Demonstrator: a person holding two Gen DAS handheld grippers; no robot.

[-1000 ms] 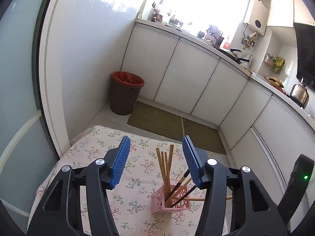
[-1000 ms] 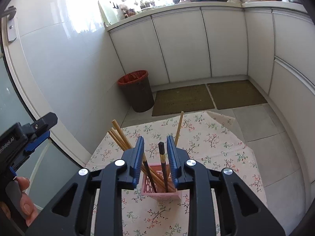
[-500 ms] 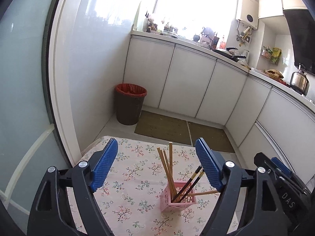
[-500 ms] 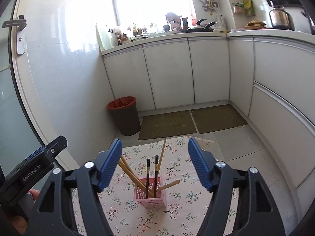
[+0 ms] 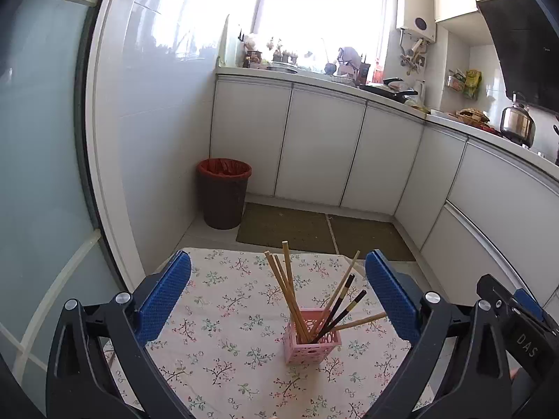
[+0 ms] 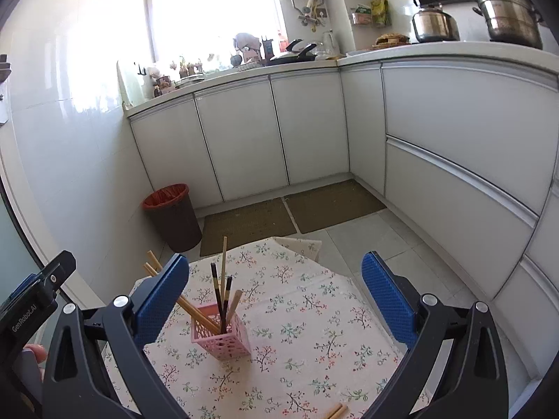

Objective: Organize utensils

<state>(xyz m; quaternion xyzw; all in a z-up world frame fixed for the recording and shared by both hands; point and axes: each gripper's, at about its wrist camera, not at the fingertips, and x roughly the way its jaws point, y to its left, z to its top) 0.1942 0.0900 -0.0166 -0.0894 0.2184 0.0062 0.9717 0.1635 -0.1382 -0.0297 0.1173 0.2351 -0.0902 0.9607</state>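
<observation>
From the left wrist view, the left gripper [image 5: 277, 291] has its jaws opening, spread wide apart, with nothing pressed between the blue pads [image 5: 164, 300]. The pink holder [image 5: 311, 337] stands upright on the floral tablecloth [image 5: 216, 349], in line with the gap yet well beyond the tips, so it is framed rather than grasped. Out of it fan the wooden chopsticks [image 5: 284, 291], leaning to the left, and the dark chopsticks [image 5: 344, 305], leaning to the right; one pale stick lies low across the rim, pointing right. They rest on the holder's walls, which is why they splay instead of standing straight. The right-hand tool's body [image 5: 517, 317] shows at the lower right edge.

From the right wrist view, the right gripper [image 6: 276, 293] is likewise opening, its jaws far apart and empty. The holder [image 6: 222, 335] sits nearer the left finger [image 6: 162, 302], which hides part of the wooden sticks. The dark pair [image 6: 222, 296] stands nearly upright in the holder. At the bottom edge a loose pair of wooden ends [image 6: 333, 412] lies on the cloth, outside the holder, so I judge some sorting remains. A brown bin [image 6: 171, 214] stands on the floor beyond the table
</observation>
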